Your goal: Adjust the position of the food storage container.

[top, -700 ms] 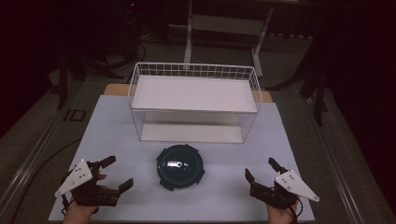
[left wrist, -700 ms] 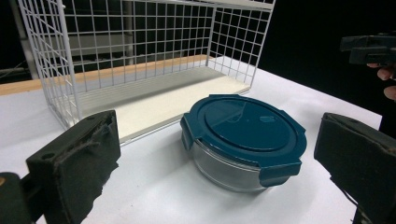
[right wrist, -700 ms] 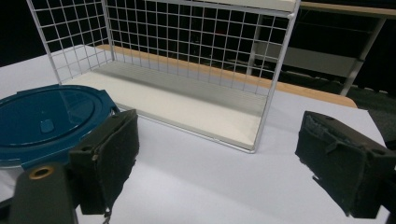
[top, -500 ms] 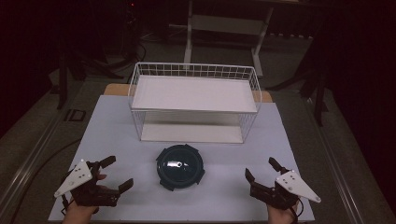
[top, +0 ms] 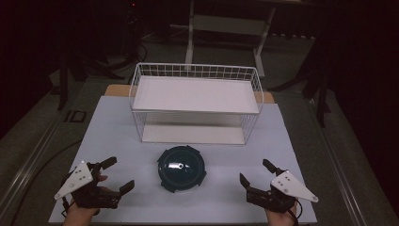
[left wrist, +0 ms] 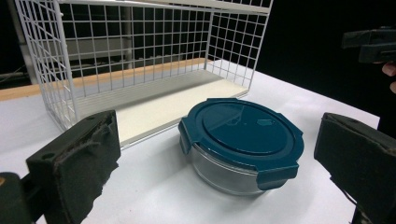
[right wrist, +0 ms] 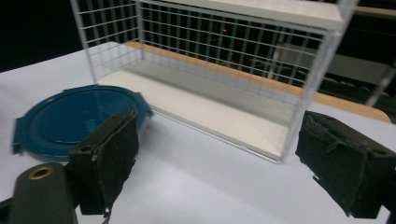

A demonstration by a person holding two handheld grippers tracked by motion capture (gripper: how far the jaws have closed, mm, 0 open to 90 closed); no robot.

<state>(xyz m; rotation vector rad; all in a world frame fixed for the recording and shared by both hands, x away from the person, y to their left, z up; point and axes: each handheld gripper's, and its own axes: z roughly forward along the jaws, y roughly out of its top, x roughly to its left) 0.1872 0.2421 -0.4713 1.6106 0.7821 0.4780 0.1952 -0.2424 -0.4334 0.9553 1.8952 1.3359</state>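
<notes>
Tongs, left (top: pixel 116 174) and right (top: pixel 255 175): both spread wide, holding nothing, low over the white surface (top: pixel 117 127) near its front edge. White wire rack (top: pixel 195 103): at the back. Teal-lidded round container (top: pixel 181 167): between the tongs, just before the rack, untouched.

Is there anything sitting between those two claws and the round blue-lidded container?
Nothing visible. The left gripper and right gripper both stand open, apart from the container, with bare white table between. The wire rack stands behind it.
</notes>
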